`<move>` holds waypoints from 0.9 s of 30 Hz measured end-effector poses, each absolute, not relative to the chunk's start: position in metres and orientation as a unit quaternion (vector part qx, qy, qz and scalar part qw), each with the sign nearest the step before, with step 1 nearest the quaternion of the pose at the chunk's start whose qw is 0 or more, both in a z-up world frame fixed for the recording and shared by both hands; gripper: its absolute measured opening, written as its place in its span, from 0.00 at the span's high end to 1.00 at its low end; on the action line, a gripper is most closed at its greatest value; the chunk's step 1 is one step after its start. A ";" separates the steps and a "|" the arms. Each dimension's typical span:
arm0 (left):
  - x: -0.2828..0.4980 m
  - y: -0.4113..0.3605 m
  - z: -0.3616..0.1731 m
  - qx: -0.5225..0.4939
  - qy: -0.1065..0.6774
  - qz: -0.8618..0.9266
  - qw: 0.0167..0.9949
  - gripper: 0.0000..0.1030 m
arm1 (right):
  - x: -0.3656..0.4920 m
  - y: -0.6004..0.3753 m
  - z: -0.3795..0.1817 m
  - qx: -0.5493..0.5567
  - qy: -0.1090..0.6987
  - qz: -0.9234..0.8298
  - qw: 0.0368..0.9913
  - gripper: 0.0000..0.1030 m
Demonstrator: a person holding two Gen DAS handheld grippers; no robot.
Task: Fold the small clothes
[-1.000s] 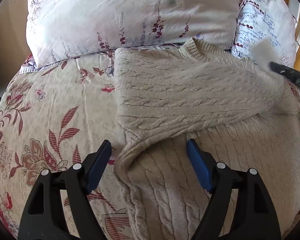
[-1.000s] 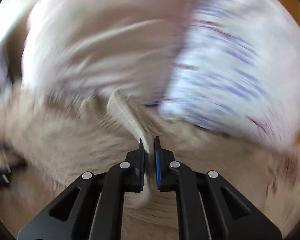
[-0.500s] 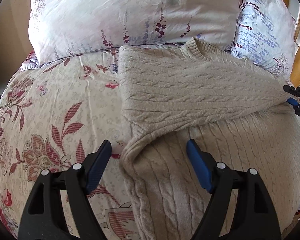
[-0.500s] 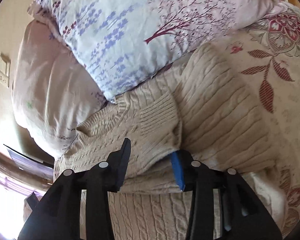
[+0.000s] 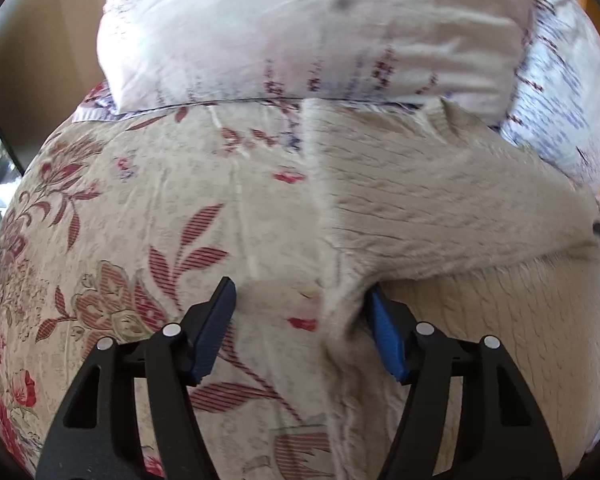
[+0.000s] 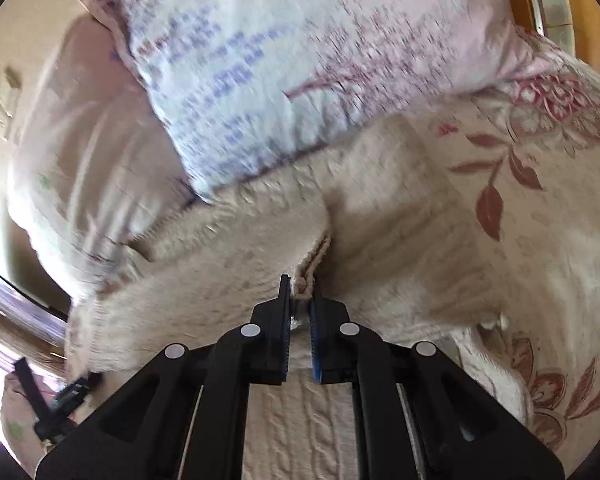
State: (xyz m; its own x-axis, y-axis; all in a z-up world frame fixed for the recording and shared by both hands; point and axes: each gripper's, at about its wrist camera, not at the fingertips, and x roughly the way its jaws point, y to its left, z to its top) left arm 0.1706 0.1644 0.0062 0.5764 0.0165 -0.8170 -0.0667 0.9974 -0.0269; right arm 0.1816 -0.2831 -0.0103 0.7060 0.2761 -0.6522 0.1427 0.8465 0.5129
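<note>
Beige cable-knit sweater [image 5: 440,208] lying on a floral bed cover [image 5: 160,200] below two pillows [image 5: 300,28], left gripper [image 5: 300,320] spread and just narrowing astride the sweater's folded edge, right gripper [image 6: 300,304] pinching a ribbed cuff [image 6: 314,260].

Floral bedspread [image 5: 148,208], beige knit sweater [image 5: 440,200] on it, pillows [image 5: 300,28] behind
</note>
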 end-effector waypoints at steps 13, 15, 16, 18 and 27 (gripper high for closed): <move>0.141 0.169 0.017 -0.080 0.448 -0.041 0.890 0.31 | 0.150 -0.297 0.001 0.272 0.375 0.069 0.884 0.36; 0.124 0.175 0.022 -0.116 0.439 -0.082 0.887 0.29 | 0.132 -0.304 0.008 0.265 0.363 0.084 0.890 0.27; 0.115 0.178 0.023 -0.132 0.437 -0.096 0.884 0.29 | 0.119 -0.311 0.010 0.260 0.360 0.095 0.891 0.27; 0.097 0.186 0.022 -0.160 0.436 -0.117 0.878 0.29 | 0.099 -0.321 0.008 0.256 0.371 0.104 0.887 0.27; 0.039 0.190 0.003 -0.242 0.439 -0.166 0.849 0.36 | 0.017 -0.365 -0.035 0.345 0.402 0.116 0.840 0.43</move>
